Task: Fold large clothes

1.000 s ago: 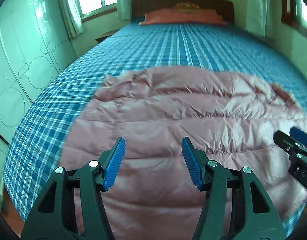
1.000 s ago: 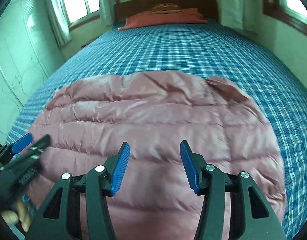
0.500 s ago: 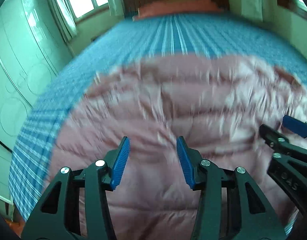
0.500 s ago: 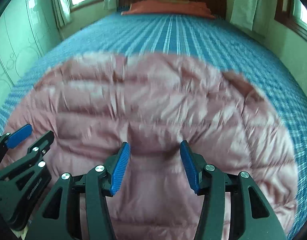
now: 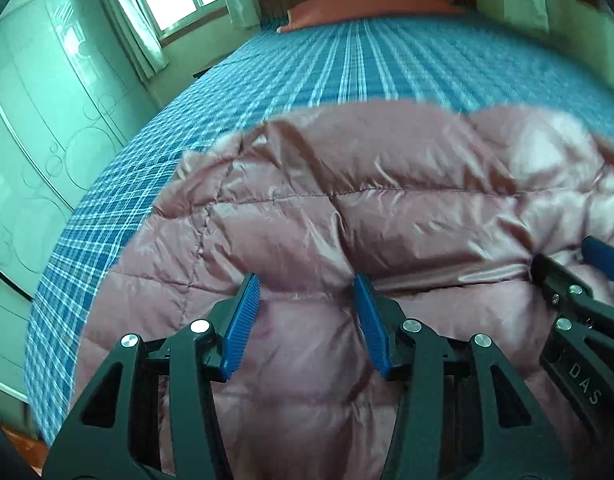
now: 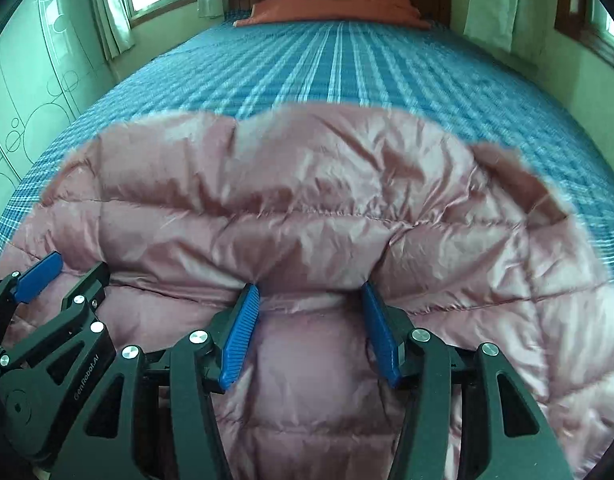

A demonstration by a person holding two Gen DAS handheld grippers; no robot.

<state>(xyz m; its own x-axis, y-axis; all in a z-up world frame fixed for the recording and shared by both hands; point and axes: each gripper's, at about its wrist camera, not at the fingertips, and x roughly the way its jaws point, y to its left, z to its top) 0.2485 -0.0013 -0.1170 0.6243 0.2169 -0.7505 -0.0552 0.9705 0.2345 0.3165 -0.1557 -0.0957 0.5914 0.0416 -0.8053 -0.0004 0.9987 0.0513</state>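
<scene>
I see a pink quilted down jacket (image 5: 387, 216) lying on the near part of the bed (image 5: 347, 68), which has a blue checked cover. The far half of the bed is bare cover, and a red pillow (image 6: 331, 10) lies at the headboard.

My left gripper (image 5: 307, 312) is low over the near part of the jacket. Its two blue pads (image 5: 241, 332) stand apart, so the claw is released, and pink fabric shows in the gap between them. The puffed fold of the jacket rises just beyond the tips. Whether the pads press into the cloth, I cannot tell.

My right gripper (image 6: 309, 316) is the same: released, pads apart, with a thick roll of the jacket just past the tips and touching them, as it seems.

The two grippers are side by side; in the left view the right one appears at the right edge, near, over the jacket. A pale green wardrobe (image 5: 39, 128) stands on the left.
</scene>
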